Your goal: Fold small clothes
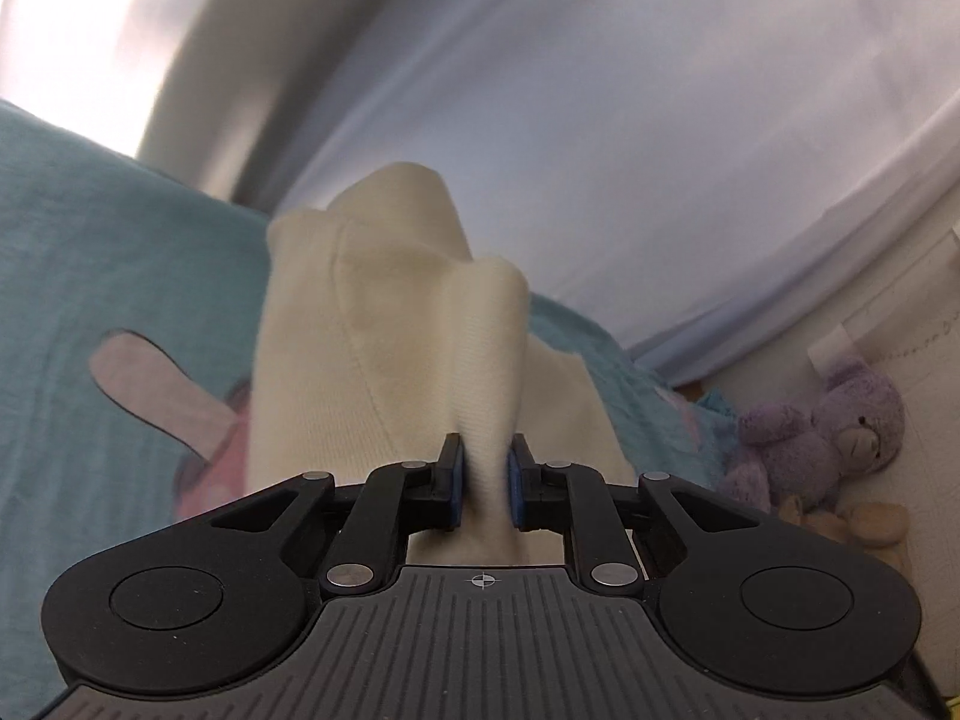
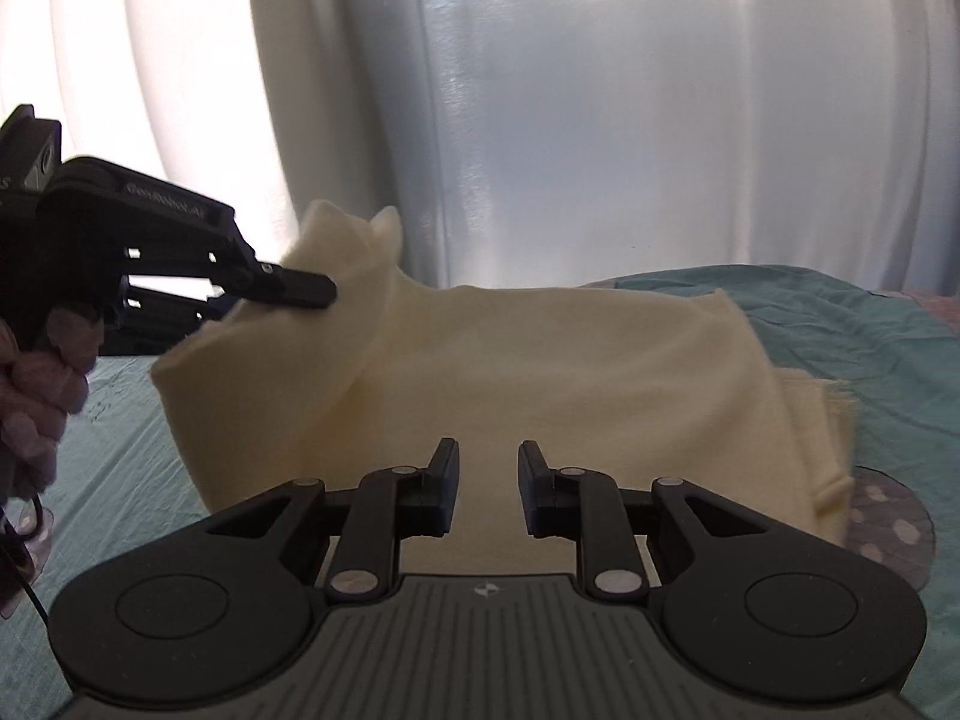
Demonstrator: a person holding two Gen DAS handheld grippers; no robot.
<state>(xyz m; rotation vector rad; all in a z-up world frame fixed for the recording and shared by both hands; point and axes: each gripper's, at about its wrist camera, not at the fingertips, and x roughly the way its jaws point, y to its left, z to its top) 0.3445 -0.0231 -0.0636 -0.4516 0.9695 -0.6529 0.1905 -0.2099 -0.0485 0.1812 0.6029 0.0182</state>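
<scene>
A cream knit garment (image 2: 510,372) lies on a teal bedspread (image 2: 120,450). My left gripper (image 1: 485,483) is shut on a bunched fold of the garment (image 1: 390,324) and lifts that end off the bed. In the right wrist view the left gripper (image 2: 312,291) shows at the left, pinching the raised cream corner. My right gripper (image 2: 489,480) is open and empty, its fingers hovering just over the near part of the garment, with cloth visible between them but not pinched.
A purple stuffed bear (image 1: 834,426) sits at the bed's right side by a white wall. The teal bedspread (image 1: 90,252) has a pink ear-shaped patch (image 1: 156,390). Pale curtains (image 2: 600,120) hang behind the bed. A dotted grey patch (image 2: 888,528) lies right of the garment.
</scene>
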